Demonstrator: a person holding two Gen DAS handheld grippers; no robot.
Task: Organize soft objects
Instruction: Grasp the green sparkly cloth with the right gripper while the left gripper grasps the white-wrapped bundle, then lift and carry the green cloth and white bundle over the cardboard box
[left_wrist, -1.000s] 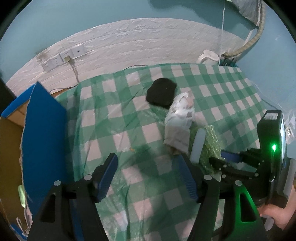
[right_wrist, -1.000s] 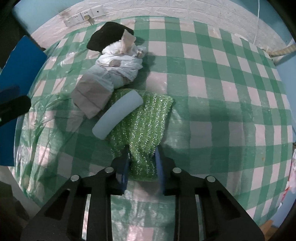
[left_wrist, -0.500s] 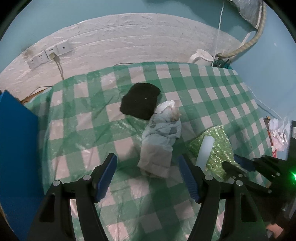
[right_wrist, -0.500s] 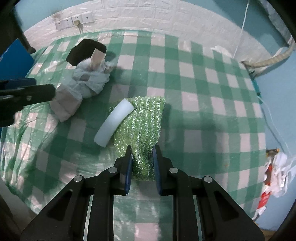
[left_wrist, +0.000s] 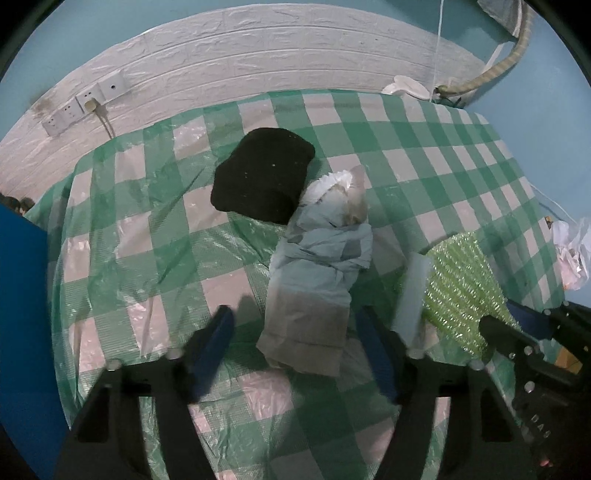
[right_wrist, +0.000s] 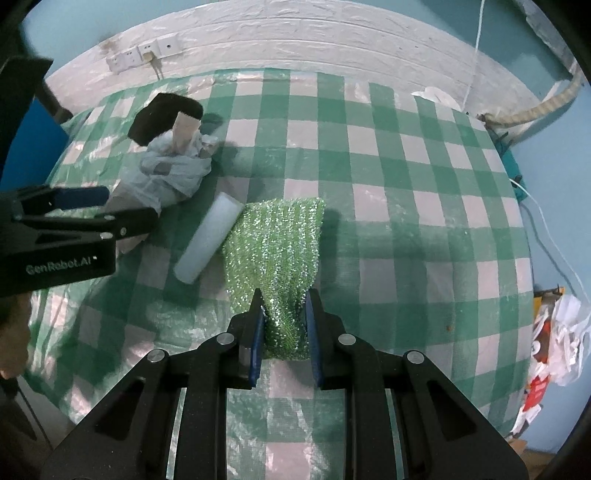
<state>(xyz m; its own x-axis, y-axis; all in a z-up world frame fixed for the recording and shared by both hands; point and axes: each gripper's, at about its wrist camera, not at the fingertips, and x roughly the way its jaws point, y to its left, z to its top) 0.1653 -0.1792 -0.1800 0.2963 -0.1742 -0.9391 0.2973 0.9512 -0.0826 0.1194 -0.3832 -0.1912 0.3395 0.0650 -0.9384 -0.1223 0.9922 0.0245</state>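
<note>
Table: covered with a green and white checked cloth (right_wrist: 388, 206) under clear plastic, set against a white brick-pattern wall (left_wrist: 280, 62)
Right gripper (right_wrist: 284, 325): jaws clamped tight on the near end of a green glittery cloth (right_wrist: 277, 243); the pads press it from both sides and the fabric bunches between them
Green glittery cloth: spreads from the jaws toward twelve o'clock across the table middle, its far edge flat on the checks
White foam block (right_wrist: 208, 238): lies at ten o'clock from the right gripper, slanted, touching the left edge of the green cloth
Left gripper (left_wrist: 295, 347): points steeply down over the table, jaws closing, with the near end of a pale wrapped bundle (left_wrist: 317, 273) between the blue pads; the pads stand apart from it on both sides
Pale wrapped bundle: light blue-grey cloth knotted around a brownish end, lying lengthwise from six to twelve o'clock in the left wrist view
Black cloth (left_wrist: 262, 177): crumpled at eleven o'clock from the bundle, touching its far end
Wall sockets (left_wrist: 86, 105): on the wall at ten o'clock, one plug in
Person: a hand (right_wrist: 13, 332) shows at the left edge, holding the left gripper
</note>
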